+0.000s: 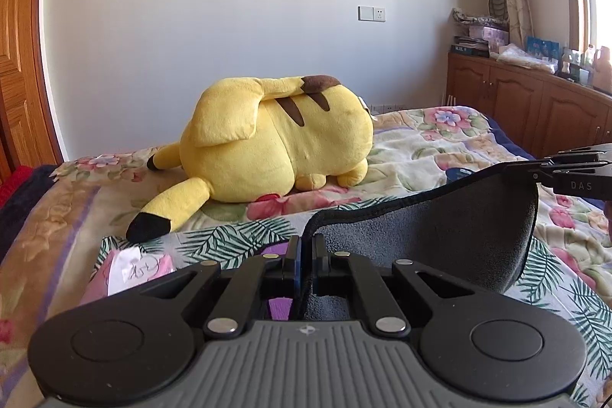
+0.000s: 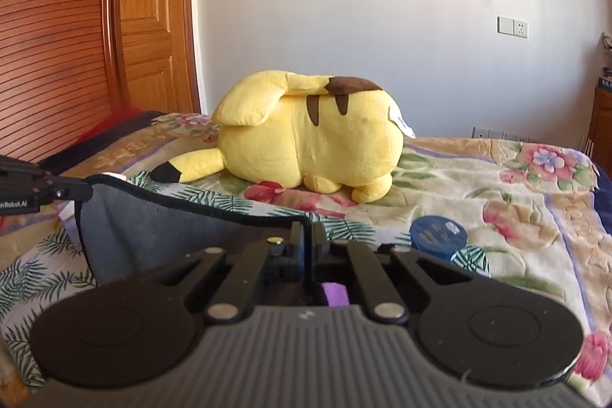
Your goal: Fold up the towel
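Left gripper (image 1: 305,243) clamped on one corner of the towel (image 1: 451,239), fingers pressed together with the black hem pinched between them. Right gripper (image 2: 305,230) likewise clamped on the other corner, fingers together on the hem. Towel grey, edged in black, lifted off the bed (image 2: 497,178) and slung between the two grippers, top edge sagging in a shallow curve, cloth hanging down from that edge. From the left wrist, towel spreading rightward from the fingers to the right gripper at the far right edge; from the right wrist, spreading leftward from the fingers to the left gripper at the far left edge. Well beyond the fingers, yellow plush (image 1: 275,136) lying on the floral cover. Just right of the right fingers, blue lid (image 2: 438,236) flat on the cover. Below the fingers, purple cloth (image 2: 336,293) glimpsed through the linkage. Left of the left fingers, pink-and-white item (image 1: 130,270) on the cover, kind unclear.
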A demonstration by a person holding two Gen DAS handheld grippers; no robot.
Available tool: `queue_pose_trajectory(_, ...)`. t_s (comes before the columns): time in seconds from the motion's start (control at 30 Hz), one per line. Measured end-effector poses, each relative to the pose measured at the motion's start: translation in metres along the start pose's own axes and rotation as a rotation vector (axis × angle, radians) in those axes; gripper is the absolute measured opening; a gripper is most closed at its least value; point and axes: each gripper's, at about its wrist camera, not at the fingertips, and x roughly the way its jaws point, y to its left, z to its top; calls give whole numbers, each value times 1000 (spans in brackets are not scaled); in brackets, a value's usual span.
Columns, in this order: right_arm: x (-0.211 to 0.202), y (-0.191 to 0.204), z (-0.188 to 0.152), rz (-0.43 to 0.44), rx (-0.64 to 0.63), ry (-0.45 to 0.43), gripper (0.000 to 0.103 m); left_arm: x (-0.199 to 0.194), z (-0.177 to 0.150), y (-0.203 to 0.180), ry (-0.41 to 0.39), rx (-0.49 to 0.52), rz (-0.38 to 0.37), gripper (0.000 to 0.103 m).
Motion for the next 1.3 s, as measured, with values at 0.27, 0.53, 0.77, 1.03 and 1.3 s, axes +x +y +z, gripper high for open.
queue_pose_trajectory(0.27, 19, -10, 11, -22, 11, -40, 4, 22, 15, 3, -9, 55, 24, 0)
queue_pose_trajectory(0.53, 41, -16, 11, -49, 4, -40, 4, 46, 17, 11, 0, 19, 46, 0)
queue_pose_trajectory(0.77, 65, -23, 6, -55, -6, -27, 4, 72, 15, 12, 13, 45, 70, 0)
queue_pose_trajectory(1.03, 97, -25, -11, -66, -25, 22, 4, 117, -4, 20, 73, 39, 102, 0)
queue_pose_trajectory(1.3, 119, -26, -29, -70, -47, 90, 4, 142, -15, 17, 118, 61, 113, 0)
